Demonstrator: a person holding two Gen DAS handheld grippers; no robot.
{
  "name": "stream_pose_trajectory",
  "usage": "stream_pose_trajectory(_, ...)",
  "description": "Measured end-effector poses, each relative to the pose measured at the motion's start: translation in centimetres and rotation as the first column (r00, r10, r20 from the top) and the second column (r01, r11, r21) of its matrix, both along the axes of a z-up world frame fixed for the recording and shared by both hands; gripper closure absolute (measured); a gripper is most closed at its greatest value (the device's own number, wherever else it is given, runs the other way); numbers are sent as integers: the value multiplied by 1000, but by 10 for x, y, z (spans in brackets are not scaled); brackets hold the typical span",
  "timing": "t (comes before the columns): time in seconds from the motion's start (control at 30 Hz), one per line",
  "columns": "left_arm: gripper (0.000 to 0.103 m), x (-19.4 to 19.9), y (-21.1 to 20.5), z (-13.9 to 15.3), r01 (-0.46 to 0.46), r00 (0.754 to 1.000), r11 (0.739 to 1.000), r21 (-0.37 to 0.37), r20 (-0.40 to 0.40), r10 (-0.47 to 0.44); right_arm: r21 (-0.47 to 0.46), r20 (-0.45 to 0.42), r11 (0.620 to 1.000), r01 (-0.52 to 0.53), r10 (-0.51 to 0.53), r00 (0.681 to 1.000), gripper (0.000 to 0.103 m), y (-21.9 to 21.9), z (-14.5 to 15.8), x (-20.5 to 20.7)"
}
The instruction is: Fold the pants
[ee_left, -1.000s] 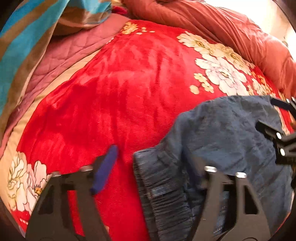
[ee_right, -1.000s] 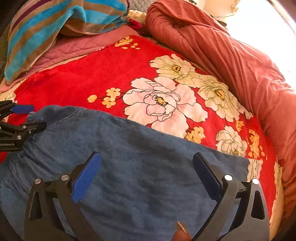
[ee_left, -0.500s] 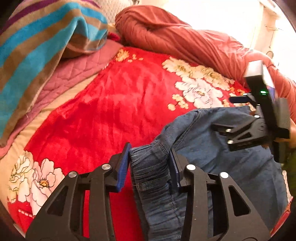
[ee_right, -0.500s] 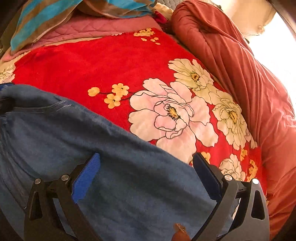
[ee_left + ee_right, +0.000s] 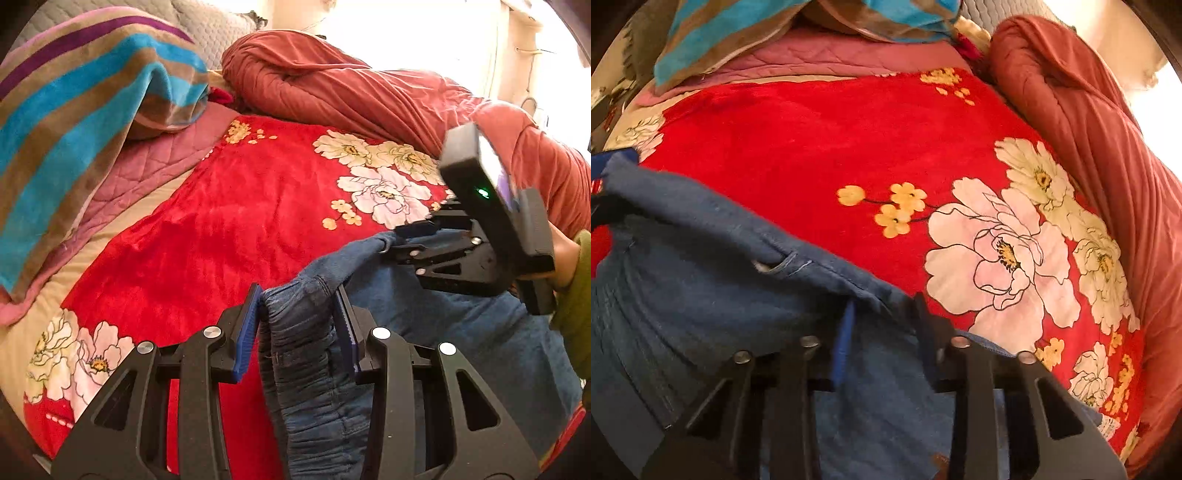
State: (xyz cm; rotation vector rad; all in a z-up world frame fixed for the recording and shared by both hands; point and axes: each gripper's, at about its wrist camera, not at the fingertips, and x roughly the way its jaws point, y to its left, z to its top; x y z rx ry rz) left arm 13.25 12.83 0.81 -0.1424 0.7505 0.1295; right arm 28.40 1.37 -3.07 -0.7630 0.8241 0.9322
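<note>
Blue denim pants (image 5: 480, 332) lie on a red flowered blanket (image 5: 221, 221). My left gripper (image 5: 299, 325) is shut on the gathered elastic waistband (image 5: 303, 354) and holds it lifted off the blanket. My right gripper (image 5: 882, 339) is shut on the far edge of the pants (image 5: 720, 295), with cloth bunched between its pads. The right gripper also shows in the left wrist view (image 5: 410, 236), at the right, gripping the pants' edge.
A striped teal and brown blanket (image 5: 74, 110) is piled at the back left on a pink quilt (image 5: 147, 166). A rust-red duvet (image 5: 369, 92) lies along the far right side of the bed. Bright window light is behind it.
Both grippers were open a second ago. The left one closed on the waistband and lifted it. The right one closed on the pants' edge in the last half second.
</note>
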Motion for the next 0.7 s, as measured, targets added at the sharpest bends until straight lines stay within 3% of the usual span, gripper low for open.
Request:
stream_pose_trajectory(0.13,73,-3,2,2,-7,1000,1000,2,7,7,72,-14,997,25,-24,1000,92,-13,11,-8)
stream_pose_trajectory(0.33,73,-10,-1,4,-7,1000,1000,5,15,7,216,-72,969,119,-106,992,94,-53,41,-24)
stream_pose_trajectory(0.5,73,-22,-1,7,-3,1000,1000,-25,25,3,336,-93,934,121,-95,991,94,-93,67,-65)
stream_pose_trajectory(0.7,73,-46,-14,13,22,999,1000,-19,42,-22,392,-113,912,124,-86,990,94,-124,78,-106)
